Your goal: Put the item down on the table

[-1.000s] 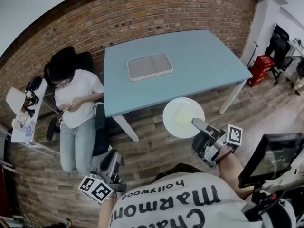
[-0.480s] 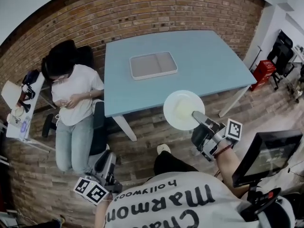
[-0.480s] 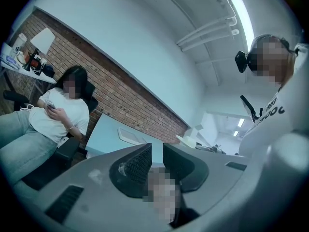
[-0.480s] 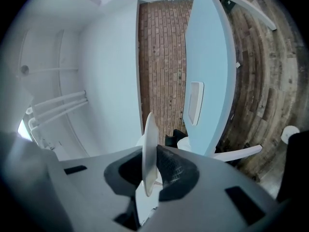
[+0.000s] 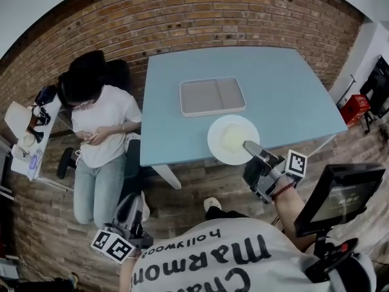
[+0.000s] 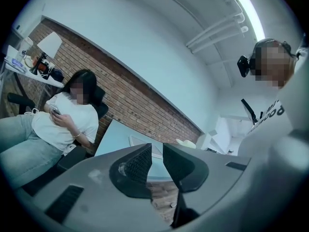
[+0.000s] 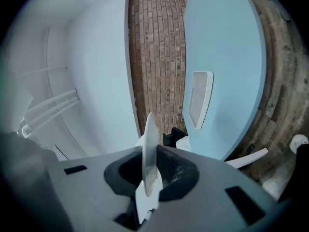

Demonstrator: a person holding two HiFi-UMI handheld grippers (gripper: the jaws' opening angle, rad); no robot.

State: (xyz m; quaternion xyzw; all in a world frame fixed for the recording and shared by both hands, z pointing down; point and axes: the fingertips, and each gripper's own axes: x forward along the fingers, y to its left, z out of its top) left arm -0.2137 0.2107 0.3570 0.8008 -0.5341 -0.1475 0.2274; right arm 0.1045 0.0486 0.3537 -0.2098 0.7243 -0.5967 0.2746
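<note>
White plate [image 5: 233, 140] is pinched at its rim by the right gripper's [image 5: 250, 147] fingers, overlapping the blue worktop's [image 5: 279, 90] near edge. Left gripper's [image 5: 131, 207] fingers are slightly spread, holding nothing.

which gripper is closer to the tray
Right. The right hand-held gripper, holding the plate, is at the table's near edge by the tray; the left hand-held gripper hangs low, away from the table.

The shirt [image 5: 206, 261] reads "Marmo", "hollywood", perhaps "Cha".
</note>
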